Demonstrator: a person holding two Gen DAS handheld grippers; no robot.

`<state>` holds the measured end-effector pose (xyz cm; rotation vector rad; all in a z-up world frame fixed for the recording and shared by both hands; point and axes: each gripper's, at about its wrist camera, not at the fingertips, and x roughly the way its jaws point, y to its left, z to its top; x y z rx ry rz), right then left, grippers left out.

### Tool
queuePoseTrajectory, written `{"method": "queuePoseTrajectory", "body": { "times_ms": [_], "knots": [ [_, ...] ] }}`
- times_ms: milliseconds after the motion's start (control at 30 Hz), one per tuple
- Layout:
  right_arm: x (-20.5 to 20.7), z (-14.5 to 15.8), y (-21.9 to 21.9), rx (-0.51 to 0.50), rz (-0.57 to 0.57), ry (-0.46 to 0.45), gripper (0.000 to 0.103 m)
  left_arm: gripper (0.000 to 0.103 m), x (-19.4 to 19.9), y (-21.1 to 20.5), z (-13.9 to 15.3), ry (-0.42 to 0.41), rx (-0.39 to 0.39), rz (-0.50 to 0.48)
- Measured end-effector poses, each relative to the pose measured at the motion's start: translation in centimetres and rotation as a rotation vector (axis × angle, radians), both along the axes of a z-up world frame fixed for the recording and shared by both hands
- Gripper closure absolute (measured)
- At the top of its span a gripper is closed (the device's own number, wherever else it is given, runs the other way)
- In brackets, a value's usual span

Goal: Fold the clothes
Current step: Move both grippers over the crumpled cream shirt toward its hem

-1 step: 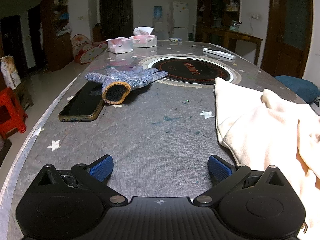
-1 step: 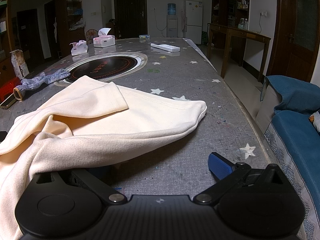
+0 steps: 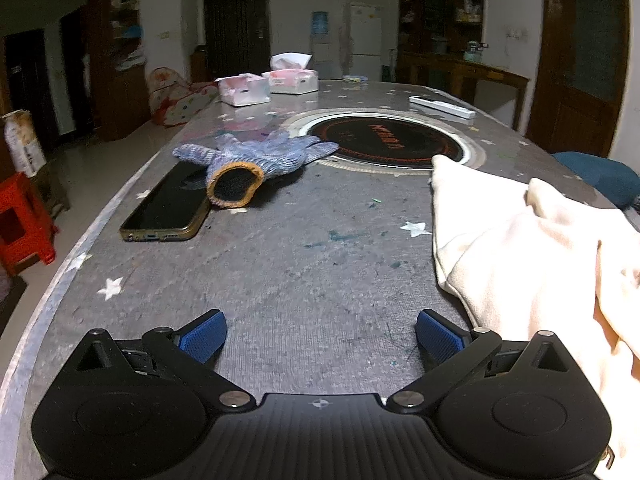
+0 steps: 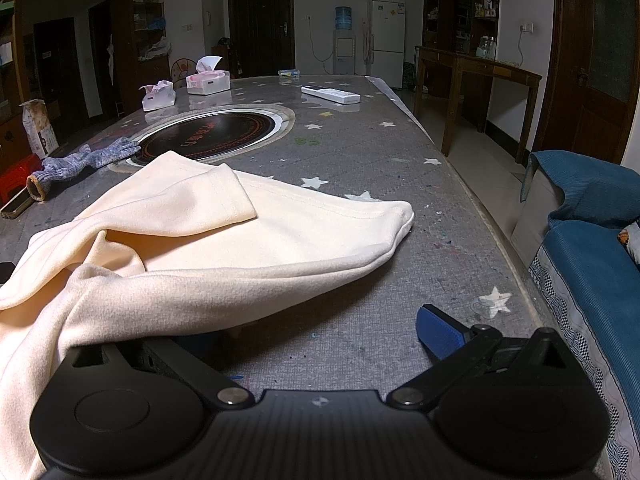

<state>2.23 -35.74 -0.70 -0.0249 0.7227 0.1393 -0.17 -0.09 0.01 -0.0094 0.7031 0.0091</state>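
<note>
A cream garment (image 4: 224,236) lies crumpled on the grey star-patterned table (image 4: 360,160); one sleeve is folded over its body. In the left wrist view the garment (image 3: 532,256) fills the right side. My left gripper (image 3: 320,334) is open and empty over bare table, just left of the garment's edge. My right gripper (image 4: 320,332) is open at the garment's near edge; its right fingertip (image 4: 438,330) shows, and cloth drapes over and hides its left finger.
A blue knit glove (image 3: 256,160) lies partly on a phone (image 3: 168,204) at the left. A round inset burner (image 3: 384,140), two tissue boxes (image 3: 268,86) and a white remote (image 4: 330,94) lie farther back. A blue sofa (image 4: 592,248) stands right of the table.
</note>
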Motion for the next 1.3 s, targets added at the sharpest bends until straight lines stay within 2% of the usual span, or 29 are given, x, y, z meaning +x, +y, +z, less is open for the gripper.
{"method": "queuePoseTrajectory", "body": {
  "times_ms": [167, 333, 533, 867, 1300],
  "knots": [
    [-0.7, 0.5, -0.3, 0.006, -0.007, 0.024, 0.000, 0.000, -0.5, -0.3, 0.0, 0.012, 0.041, 0.040],
    [-3.2, 1.7, -0.2, -0.057, -0.029, -0.031, 0.000, 0.000, -2.5, -1.1, 0.8, 0.015, 0.072, 0.089],
    [-6.4, 3.4, 0.2, -0.084, -0.039, -0.089, 0.000, 0.000, -5.2, -2.2, 1.5, 0.020, 0.067, 0.098],
    [-10.5, 4.7, 0.9, -0.042, -0.029, -0.111, 0.000, 0.000, -8.2, -3.3, 3.7, -0.012, 0.070, 0.133],
    [-12.3, 5.2, 2.1, -0.020, 0.027, -0.115, 0.000, 0.000, -9.5, -5.0, 4.1, 0.006, 0.078, 0.116]
  ]
}}
